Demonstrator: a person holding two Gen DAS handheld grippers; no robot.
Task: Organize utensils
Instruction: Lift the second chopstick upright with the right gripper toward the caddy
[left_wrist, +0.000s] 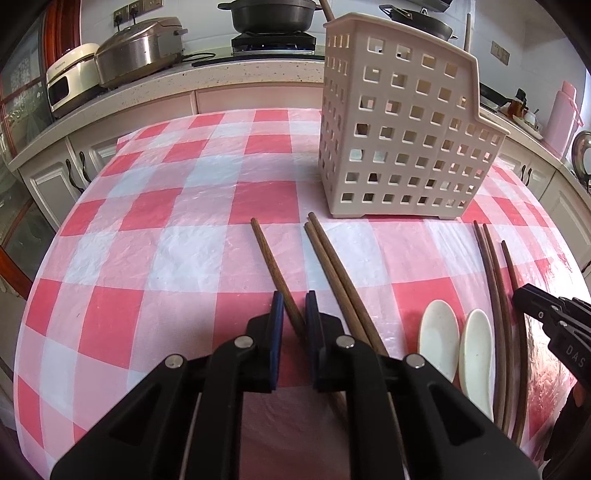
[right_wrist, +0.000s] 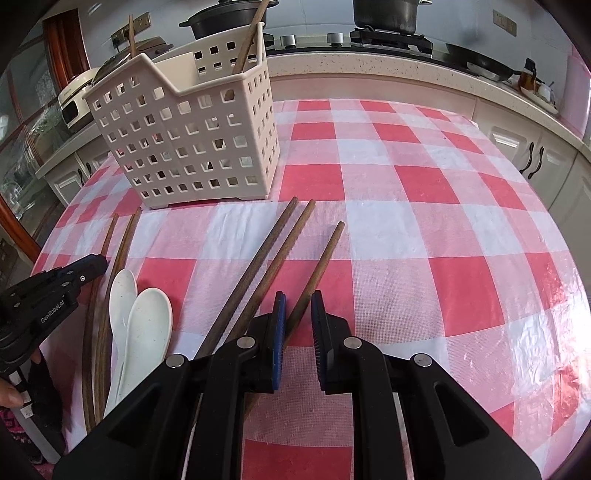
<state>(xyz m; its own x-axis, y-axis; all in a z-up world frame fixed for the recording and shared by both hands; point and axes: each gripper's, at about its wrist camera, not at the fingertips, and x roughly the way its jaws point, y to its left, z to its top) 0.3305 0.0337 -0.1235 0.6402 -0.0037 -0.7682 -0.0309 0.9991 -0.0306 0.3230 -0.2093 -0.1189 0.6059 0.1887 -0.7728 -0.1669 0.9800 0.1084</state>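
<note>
A beige perforated utensil holder (left_wrist: 402, 125) stands on the checked tablecloth; it also shows in the right wrist view (right_wrist: 192, 136) with two chopsticks (right_wrist: 251, 37) standing in it. My left gripper (left_wrist: 294, 306) is closed around a single brown chopstick (left_wrist: 271, 258) lying on the cloth. A pair of chopsticks (left_wrist: 336, 273) lies just to its right. My right gripper (right_wrist: 297, 306) is closed around another single chopstick (right_wrist: 321, 262), beside a pair (right_wrist: 266, 258). Two white spoons (left_wrist: 458, 343) lie between the grippers and show in the right wrist view (right_wrist: 142, 325).
Thin chopsticks (left_wrist: 495, 280) lie right of the spoons. The table (right_wrist: 424, 192) carries a red and white checked cloth. Behind it runs a kitchen counter (left_wrist: 221, 74) with a rice cooker (left_wrist: 140, 48), a stove and black pots (left_wrist: 273, 14).
</note>
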